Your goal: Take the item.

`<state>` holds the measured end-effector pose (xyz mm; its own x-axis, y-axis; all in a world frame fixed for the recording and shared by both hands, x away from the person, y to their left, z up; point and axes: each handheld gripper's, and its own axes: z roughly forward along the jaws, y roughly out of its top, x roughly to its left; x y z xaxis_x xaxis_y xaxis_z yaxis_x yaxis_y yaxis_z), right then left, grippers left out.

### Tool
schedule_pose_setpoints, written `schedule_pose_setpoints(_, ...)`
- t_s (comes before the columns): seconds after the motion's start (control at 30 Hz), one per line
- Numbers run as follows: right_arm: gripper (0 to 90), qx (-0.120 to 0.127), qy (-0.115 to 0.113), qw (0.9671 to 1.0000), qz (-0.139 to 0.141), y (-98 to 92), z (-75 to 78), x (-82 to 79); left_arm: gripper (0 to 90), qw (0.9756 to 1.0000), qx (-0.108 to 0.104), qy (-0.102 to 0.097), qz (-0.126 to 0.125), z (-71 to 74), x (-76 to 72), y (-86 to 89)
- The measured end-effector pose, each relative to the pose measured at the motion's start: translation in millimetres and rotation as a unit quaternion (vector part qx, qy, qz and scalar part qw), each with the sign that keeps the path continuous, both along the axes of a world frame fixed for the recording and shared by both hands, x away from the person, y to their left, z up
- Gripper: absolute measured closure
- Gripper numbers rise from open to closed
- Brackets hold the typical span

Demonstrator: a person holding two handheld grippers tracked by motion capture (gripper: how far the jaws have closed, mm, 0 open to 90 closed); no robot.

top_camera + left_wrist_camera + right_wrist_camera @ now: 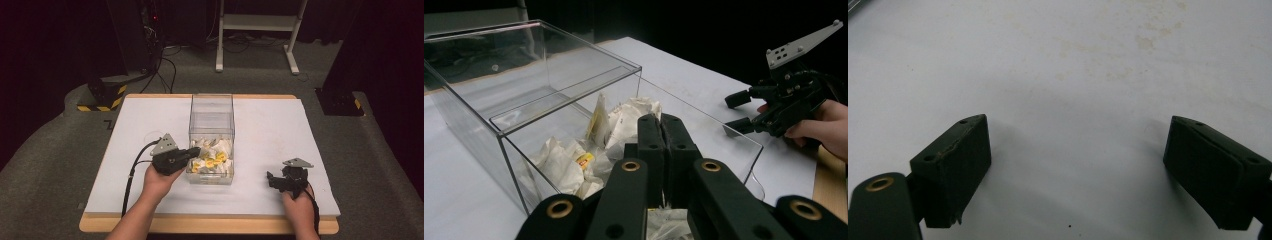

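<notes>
A clear plastic box (211,117) stands open-topped in the middle of the white table (270,125). Several white and yellow packets (212,157) lie in its near half. My left gripper (195,151) reaches in from the left at the box's near left rim, its jaws pressed together with nothing seen between them. In the left gripper view its shut tips (662,122) hover over the packets (624,120) inside the box (549,75). My right gripper (270,179) rests near the table's front right, open and empty (1078,165); it also appears beyond the box (734,114).
The table's wooden front edge (210,225) runs below both hands. Behind the table, on the grey floor, stand a white frame (257,30), black cables (165,70) and a black-and-yellow striped block (102,95).
</notes>
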<state>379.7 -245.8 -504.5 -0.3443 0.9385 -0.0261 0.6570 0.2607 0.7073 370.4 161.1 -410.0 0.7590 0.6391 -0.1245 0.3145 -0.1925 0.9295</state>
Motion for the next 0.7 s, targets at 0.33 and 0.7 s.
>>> schedule_pose_setpoints(0.33,11.6,0.0,0.0,1.0,0.0,0.0,0.0,0.0,88.1,0.9998,-0.014,-0.005,0.009,3.5,-0.2,9.7)
schedule_pose_setpoints(0.7,11.6,0.0,0.0,1.0,0.0,0.0,0.0,0.0,88.1,0.9994,-0.019,-0.011,0.027,7.0,-0.2,23.8)
